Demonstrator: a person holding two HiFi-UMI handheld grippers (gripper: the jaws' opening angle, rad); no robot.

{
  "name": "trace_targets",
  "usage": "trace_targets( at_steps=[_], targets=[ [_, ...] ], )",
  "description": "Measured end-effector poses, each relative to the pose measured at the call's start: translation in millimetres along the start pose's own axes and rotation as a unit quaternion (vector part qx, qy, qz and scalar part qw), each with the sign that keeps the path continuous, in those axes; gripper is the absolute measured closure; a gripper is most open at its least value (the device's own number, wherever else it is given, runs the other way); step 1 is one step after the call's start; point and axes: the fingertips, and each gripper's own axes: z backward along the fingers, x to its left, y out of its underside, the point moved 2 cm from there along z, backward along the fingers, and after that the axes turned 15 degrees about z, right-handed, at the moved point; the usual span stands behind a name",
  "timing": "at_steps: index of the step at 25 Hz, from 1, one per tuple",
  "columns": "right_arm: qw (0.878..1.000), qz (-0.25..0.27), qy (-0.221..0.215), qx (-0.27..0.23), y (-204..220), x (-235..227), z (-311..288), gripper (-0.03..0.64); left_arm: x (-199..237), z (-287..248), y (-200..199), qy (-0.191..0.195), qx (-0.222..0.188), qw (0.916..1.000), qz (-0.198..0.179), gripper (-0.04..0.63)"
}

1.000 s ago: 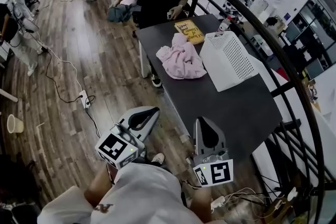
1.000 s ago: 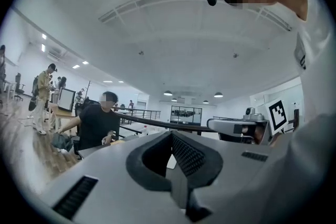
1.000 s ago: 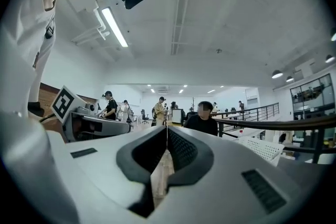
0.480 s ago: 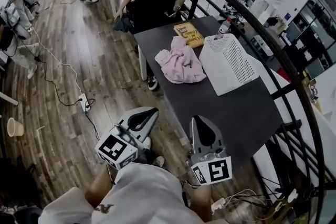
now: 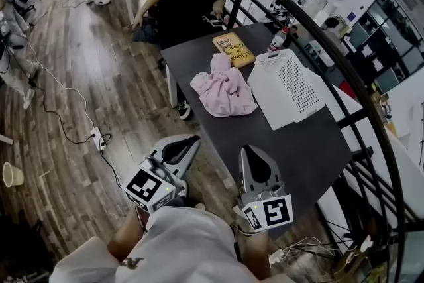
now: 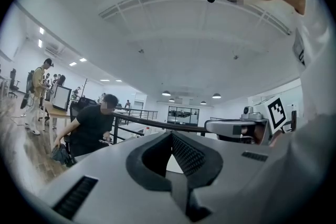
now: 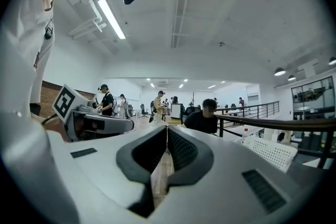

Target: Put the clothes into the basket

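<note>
The left claw (image 5: 189,142) and right claw (image 5: 252,154) are each pressed together, holding nothing, near the counter's (image 5: 291,142) six o'clock end. The pink clothes (image 5: 224,91) lie heaped on the counter just beside the white basket (image 5: 286,86), at its nine o'clock.

Seated person (image 5: 189,0) partly behind table (image 5: 291,142)

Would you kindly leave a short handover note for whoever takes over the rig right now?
Left hand-held gripper: shut, empty, over the floor off the near end of the table.
Right hand-held gripper: shut, empty, at the table's near edge.
Pink clothes: heaped on the table, beside the white basket, not in it.
Done: nothing yet. Left: grasp the clothes, put them in the basket.
</note>
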Motion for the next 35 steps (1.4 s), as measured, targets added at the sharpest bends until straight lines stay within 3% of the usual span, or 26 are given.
trace_targets(
  at_steps=[13,35],
  targets=[
    [0.999,0.017,0.027,0.028,12,-19,-47,0.597,48,-43,-4,0.025,0.024,0.9991,0.023,0.591],
    [0.999,-0.012,-0.041,0.002,72,-117,-126,0.597,86,-145,-8,-0.066,0.029,0.9974,-0.001,0.591]
  ],
)
